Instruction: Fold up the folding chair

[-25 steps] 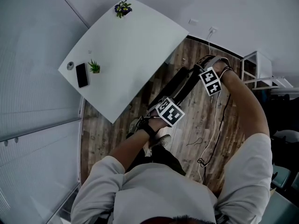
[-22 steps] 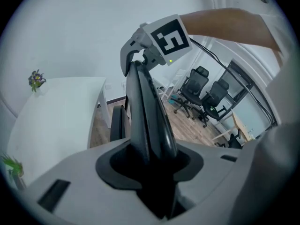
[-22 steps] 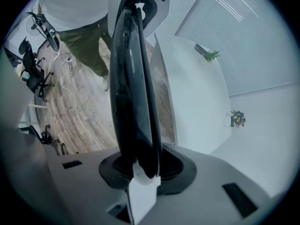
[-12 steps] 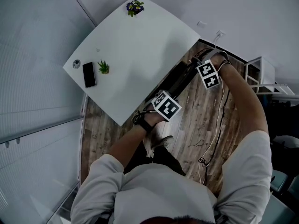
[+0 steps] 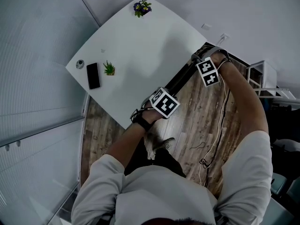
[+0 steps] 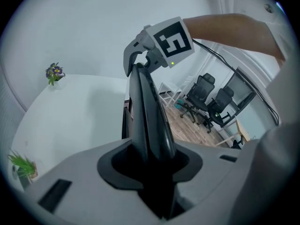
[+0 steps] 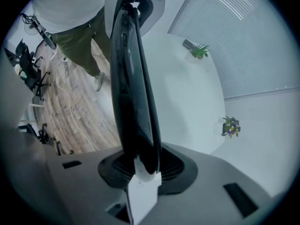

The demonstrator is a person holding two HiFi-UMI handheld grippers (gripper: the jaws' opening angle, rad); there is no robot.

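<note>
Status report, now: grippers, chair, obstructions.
Left gripper and right gripper both shut on folding chair. Chair looks folded flat, held between them. Close alongside: white table edge.

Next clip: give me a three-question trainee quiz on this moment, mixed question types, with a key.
1. True or false: the black folding chair is clamped by both the left gripper and the right gripper.
2. What lies on the white table beside the small green potted plant? A) black smartphone B) red mug C) open laptop
3. Fill in: the floor is laid with ____ planks.
Key: 1 true; 2 A; 3 wood.
</note>
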